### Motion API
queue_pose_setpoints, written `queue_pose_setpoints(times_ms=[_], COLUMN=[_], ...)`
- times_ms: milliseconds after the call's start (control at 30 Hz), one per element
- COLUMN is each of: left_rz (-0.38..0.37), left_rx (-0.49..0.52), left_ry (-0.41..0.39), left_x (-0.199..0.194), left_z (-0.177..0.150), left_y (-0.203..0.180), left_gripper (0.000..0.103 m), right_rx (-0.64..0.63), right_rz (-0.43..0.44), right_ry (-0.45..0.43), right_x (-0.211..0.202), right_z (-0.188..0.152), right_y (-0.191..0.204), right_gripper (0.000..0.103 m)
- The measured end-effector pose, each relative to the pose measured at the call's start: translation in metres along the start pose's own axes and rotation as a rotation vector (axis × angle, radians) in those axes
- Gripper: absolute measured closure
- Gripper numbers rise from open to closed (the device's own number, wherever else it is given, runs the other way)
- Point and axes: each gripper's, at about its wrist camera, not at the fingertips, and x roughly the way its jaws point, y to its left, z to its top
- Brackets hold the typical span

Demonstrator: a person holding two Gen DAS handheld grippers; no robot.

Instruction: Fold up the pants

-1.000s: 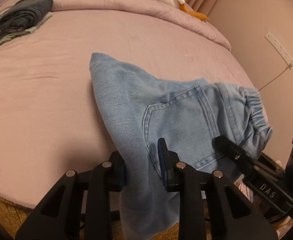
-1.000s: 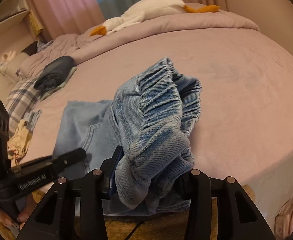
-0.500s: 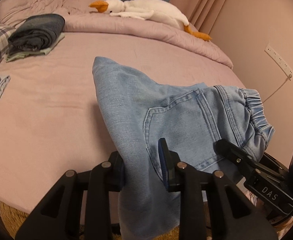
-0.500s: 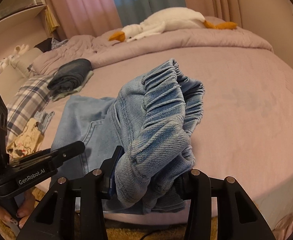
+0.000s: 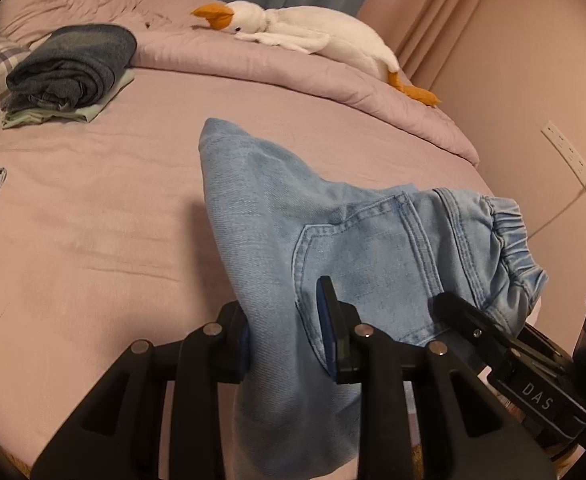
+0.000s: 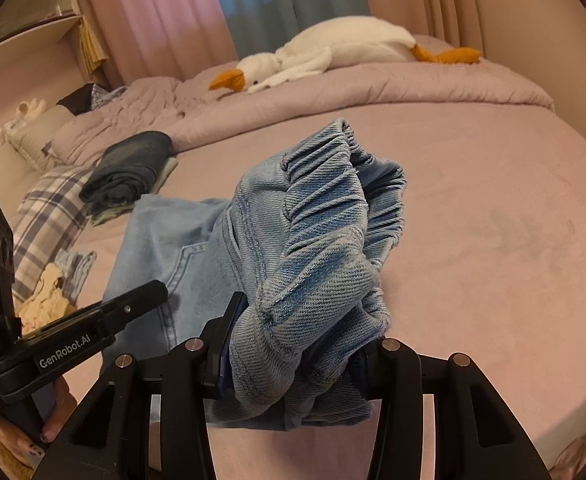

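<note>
Left gripper point(image 5: 289, 336) is clenched on the light blue pants point(image 5: 333, 248) below the back pocket, and the right gripper point(image 6: 297, 360) is clenched on their bunched elastic waistband. Held between them, the pants hang over the near edge of the pink bed point(image 5: 93, 220), whose broad middle lies bare; folded clothes point(image 5: 73, 68) sit far left, a plush goose point(image 5: 313, 36) along the far edge.

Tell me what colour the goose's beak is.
Orange; the goose's beak shows best in the left wrist view.

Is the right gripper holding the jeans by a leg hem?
No, the right gripper is clamped on the gathered elastic waistband of the jeans, which bunches up between its fingers.
</note>
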Motion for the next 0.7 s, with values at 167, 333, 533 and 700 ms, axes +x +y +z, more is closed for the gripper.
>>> queue_pose_setpoints(times_ms=[167, 333, 533, 700], left_rz=[0.011, 0.052, 0.114, 0.129], left_rx=[-0.031, -0.044, -0.014, -0.020], left_ry=[0.047, 0.109, 0.136, 0.136], left_x=[0.024, 0.046, 0.055, 0.052], left_z=[0.001, -0.005, -0.007, -0.009], left_y=[0.014, 0.023, 0.027, 0.028], left_gripper=[0.077, 0.077, 0.071, 0.064], right_rx=[0.001, 0.008, 0.017, 0.024], right_rz=[0.001, -0.016, -0.021, -0.037], right_ry=[0.042, 0.098, 0.118, 0.134], right_x=[0.025, 0.053, 0.060, 0.062], right_z=[0.002, -0.003, -0.010, -0.011], right_y=[0.000, -0.003, -0.011, -0.013], right_gripper=[0.056, 0.056, 0.054, 0.050])
